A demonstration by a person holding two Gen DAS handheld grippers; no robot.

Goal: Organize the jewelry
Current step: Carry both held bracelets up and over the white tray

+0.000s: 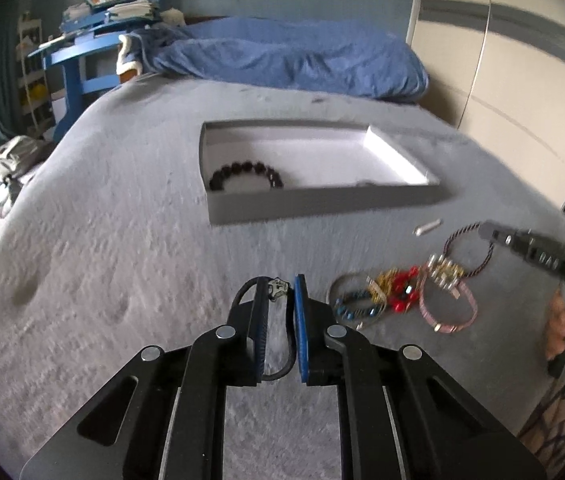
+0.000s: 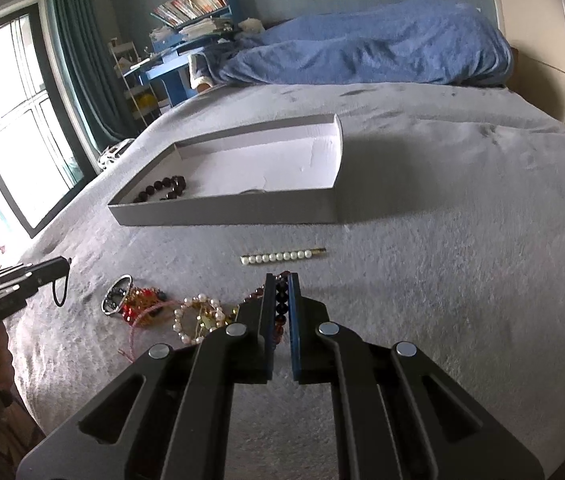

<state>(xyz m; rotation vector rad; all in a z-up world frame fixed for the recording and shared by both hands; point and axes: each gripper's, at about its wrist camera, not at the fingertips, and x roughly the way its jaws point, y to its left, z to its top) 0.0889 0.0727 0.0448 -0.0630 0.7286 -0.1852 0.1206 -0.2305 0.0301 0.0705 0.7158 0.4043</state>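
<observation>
Left wrist view: the left gripper (image 1: 280, 292) pinches a black cord bracelet (image 1: 242, 300) above the grey bedspread (image 1: 122, 240). A dark beaded bracelet (image 1: 244, 176) lies in the shallow box (image 1: 322, 202).

Right wrist view: the right gripper (image 2: 281, 284) clamps a dark bead strand (image 2: 281, 300) by the jewelry pile (image 2: 170, 308); a pearl bar (image 2: 282, 257) lies nearby.

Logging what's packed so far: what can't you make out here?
- Second item in the box: right wrist view, near wall hides all but a sliver.
- Bead strand in the right gripper: same view, fingers cover most.
- Jewelry pile: left wrist view, blurred and tangled.
</observation>
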